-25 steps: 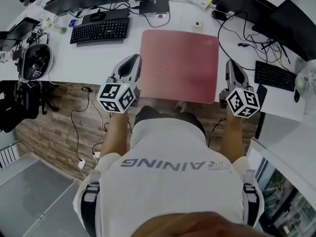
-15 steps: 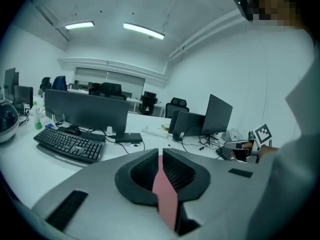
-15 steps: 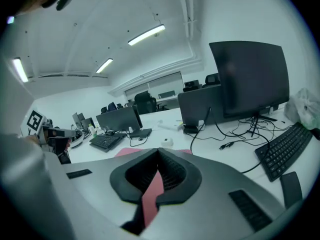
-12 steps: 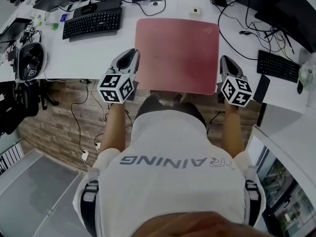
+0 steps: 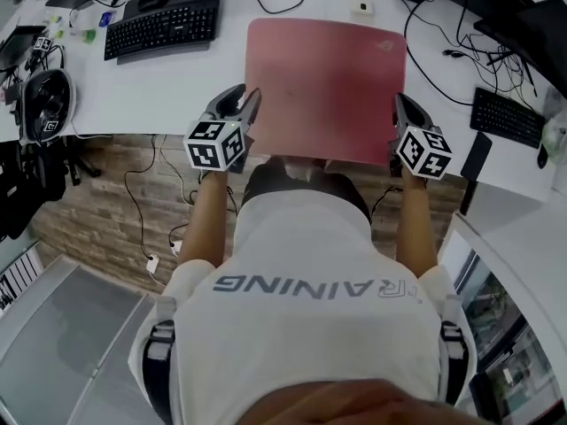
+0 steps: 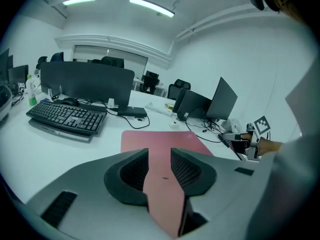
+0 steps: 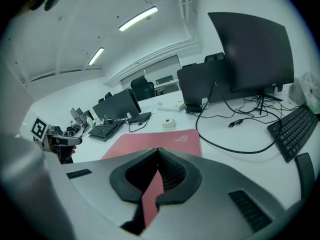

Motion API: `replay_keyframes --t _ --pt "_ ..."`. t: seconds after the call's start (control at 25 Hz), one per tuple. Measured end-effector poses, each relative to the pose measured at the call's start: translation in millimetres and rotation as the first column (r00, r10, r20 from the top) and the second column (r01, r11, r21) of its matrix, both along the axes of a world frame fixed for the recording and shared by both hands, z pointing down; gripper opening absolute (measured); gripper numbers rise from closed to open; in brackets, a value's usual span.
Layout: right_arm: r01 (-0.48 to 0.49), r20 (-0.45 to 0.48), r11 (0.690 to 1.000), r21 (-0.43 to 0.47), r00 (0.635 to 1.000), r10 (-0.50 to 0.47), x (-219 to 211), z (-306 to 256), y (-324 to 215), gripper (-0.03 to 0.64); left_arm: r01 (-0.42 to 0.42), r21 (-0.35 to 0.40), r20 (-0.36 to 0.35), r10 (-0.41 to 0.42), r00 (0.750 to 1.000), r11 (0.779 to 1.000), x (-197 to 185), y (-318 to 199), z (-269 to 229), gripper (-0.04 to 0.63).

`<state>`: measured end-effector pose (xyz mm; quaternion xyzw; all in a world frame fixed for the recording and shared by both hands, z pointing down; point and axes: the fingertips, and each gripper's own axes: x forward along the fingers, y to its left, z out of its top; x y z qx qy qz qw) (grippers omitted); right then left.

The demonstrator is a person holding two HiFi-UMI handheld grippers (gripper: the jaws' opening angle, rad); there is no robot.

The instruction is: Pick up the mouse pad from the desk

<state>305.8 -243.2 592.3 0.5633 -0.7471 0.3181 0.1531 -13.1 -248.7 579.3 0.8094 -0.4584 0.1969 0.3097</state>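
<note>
The red mouse pad [image 5: 326,87] lies flat on the white desk [image 5: 168,87], its near edge at the desk's front. My left gripper [image 5: 246,100] hovers at the pad's near left corner. Its jaws are opening, with a gap between them and nothing in it. In the left gripper view the mouse pad [image 6: 165,136] shows through the gap of the left gripper [image 6: 160,156]. My right gripper [image 5: 400,104] is at the pad's near right corner, shut and empty. In the right gripper view its tips [image 7: 158,151] meet in front of the mouse pad [image 7: 170,138].
A black keyboard [image 5: 161,27] lies left of the pad, headphones [image 5: 44,104] at the far left. Another keyboard [image 5: 505,116] and a phone [image 5: 476,156] lie at the right. Cables [image 5: 447,51], a small white device [image 5: 361,8] and monitors stand behind the pad.
Both grippers have sunk toward the desk's front edge beside the pad's near corners. The left jaws have parted. The pad has not moved.
</note>
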Motion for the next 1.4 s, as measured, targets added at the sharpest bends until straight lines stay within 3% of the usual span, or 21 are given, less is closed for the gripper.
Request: replay_keyframes --t 0.28,0.4,0.52,0.6,0.68,0.8,0.96,1.4 --pt "0.012 0.011 0.998 -0.061 1.000 -0.012 -9.8 23.6 -8.3 0.059 -0.005 -0.044 -0.014 0.004 1.000 0.999 -8.6 -6.0 19.1 0.123" --pt "0.022 -0.031 0.997 -0.075 0.999 -0.024 -10.6 33.5 -11.5 0.120 -0.010 -0.053 -0.021 0.009 1.000 0.999 -8.8 -9.1 22.9 0.119" --pt "0.018 -0.046 0.994 -0.103 0.999 -0.023 -8.8 46.3 -13.5 0.289 -0.015 -0.066 -0.013 0.014 1.000 0.998 -9.1 -12.7 27.9 0.117" --pt "0.015 -0.074 0.989 -0.146 0.997 -0.026 -4.9 59.0 -12.5 0.359 -0.015 -0.084 0.006 0.016 1.000 0.996 -10.8 -14.5 34.3 0.117" --pt "0.011 -0.102 0.981 -0.191 0.994 -0.032 0.4 72.0 -9.6 0.378 -0.021 -0.123 0.024 0.024 0.999 0.992 -11.7 -14.2 44.5 0.148" --pt "-0.010 -0.128 0.970 -0.243 0.992 -0.021 11.0 88.4 -5.3 0.394 -0.026 -0.191 0.049 0.036 0.998 0.981 -12.1 -12.9 62.9 0.252" --pt "-0.022 -0.162 0.956 -0.292 0.986 -0.027 21.0 105.3 -1.2 0.419 0.000 -0.255 0.099 0.027 0.995 0.967 -18.3 -12.6 88.2 0.304" --pt "-0.024 -0.205 0.921 -0.390 0.977 -0.061 20.5 137.8 13.9 0.423 0.017 -0.389 0.234 0.081 0.969 0.921 -28.0 6.2 145.1 0.356"
